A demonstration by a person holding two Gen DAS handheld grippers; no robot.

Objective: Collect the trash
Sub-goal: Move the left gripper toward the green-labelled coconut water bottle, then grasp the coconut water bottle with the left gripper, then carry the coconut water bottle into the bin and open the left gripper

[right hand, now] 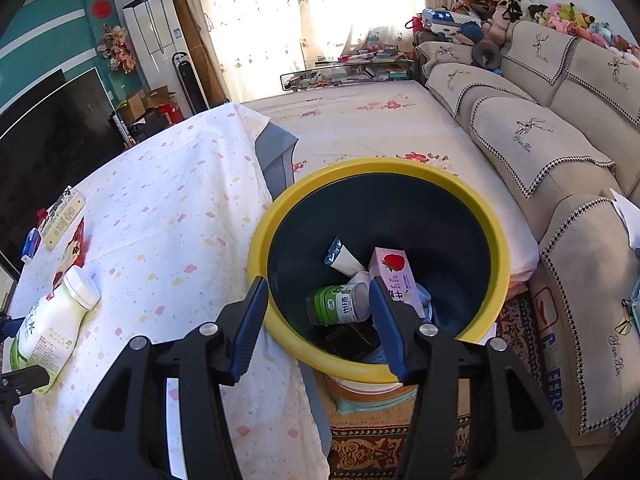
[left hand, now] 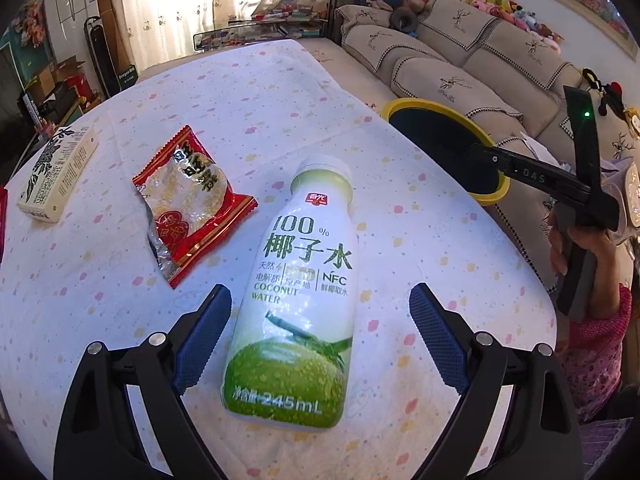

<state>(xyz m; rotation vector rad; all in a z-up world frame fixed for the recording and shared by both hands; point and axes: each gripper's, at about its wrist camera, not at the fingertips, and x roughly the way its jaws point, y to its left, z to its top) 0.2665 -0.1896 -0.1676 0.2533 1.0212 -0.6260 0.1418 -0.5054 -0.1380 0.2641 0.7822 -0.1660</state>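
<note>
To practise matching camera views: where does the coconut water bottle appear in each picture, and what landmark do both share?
Left wrist: coconut water bottle lies centre, between the open left gripper fingers.
Right wrist: same bottle at the far left edge, on the tablecloth.
Shared landmark: yellow-rimmed bin.

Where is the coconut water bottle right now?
In the left wrist view the coconut water bottle lies on its side on the table, between the open left gripper fingers, right of the red snack packet.
</note>
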